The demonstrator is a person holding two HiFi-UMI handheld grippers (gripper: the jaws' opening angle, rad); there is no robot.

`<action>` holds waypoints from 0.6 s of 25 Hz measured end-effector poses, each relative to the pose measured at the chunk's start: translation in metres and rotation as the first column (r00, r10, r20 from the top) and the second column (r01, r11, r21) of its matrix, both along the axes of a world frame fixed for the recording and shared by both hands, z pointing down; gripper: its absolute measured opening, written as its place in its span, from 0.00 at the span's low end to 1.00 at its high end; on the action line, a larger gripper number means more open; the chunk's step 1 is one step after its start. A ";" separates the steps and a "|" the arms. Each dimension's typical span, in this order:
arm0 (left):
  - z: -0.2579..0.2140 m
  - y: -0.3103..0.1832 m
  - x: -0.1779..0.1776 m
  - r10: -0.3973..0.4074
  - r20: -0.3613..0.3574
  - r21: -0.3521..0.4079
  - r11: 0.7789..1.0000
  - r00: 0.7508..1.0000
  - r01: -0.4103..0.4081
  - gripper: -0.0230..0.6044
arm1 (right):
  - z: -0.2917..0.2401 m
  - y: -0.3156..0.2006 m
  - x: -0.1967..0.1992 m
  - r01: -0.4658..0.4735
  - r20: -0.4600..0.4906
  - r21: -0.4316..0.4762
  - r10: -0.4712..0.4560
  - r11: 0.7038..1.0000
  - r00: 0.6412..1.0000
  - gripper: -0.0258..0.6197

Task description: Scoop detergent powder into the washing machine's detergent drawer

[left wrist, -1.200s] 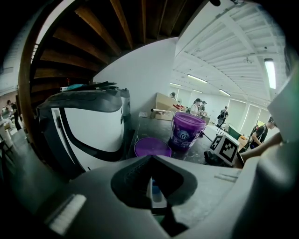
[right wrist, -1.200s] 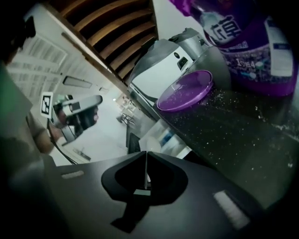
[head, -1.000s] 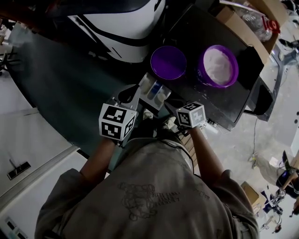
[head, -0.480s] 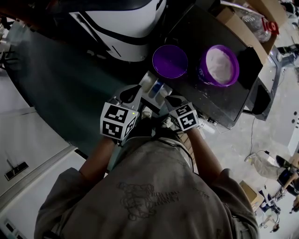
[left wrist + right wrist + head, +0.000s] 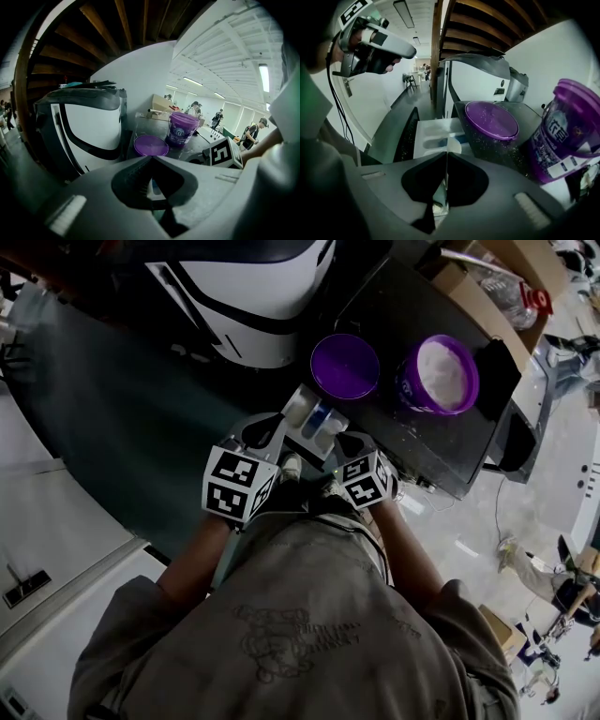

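The washing machine is white, and its detergent drawer stands pulled out, with white and blue compartments. Right of it sit a purple lid and an open purple tub of white detergent powder. My right gripper is shut on the thin handle of a white scoop, whose bowl hangs just over the drawer's near end. What the scoop holds is hidden. My left gripper is shut on nothing and hovers at the drawer's left side.
The tub and lid rest on a dark tabletop beside the machine. Cardboard boxes stand beyond it. A dark floor mat lies left of the machine. People stand in the far background of the left gripper view.
My right gripper has moved left, from the table edge in toward the drawer. The left gripper has barely shifted.
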State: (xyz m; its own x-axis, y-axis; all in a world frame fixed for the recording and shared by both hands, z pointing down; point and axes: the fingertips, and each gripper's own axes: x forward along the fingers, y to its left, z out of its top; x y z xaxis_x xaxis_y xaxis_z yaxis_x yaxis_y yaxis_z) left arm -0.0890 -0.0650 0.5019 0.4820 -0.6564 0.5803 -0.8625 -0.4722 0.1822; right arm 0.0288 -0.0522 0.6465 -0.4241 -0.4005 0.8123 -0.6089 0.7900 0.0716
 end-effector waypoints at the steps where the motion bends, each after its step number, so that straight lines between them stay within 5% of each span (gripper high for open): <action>1: 0.000 0.000 0.000 0.003 -0.002 0.002 1.000 1.000 -0.003 0.04 | -0.001 0.000 0.001 -0.005 -0.009 0.004 0.005 1.000 1.000 0.09; 15: -0.005 -0.005 -0.008 0.026 -0.038 0.038 0.999 0.999 -0.024 0.04 | -0.025 -0.009 0.004 -0.025 -0.145 0.107 0.040 0.994 0.989 0.09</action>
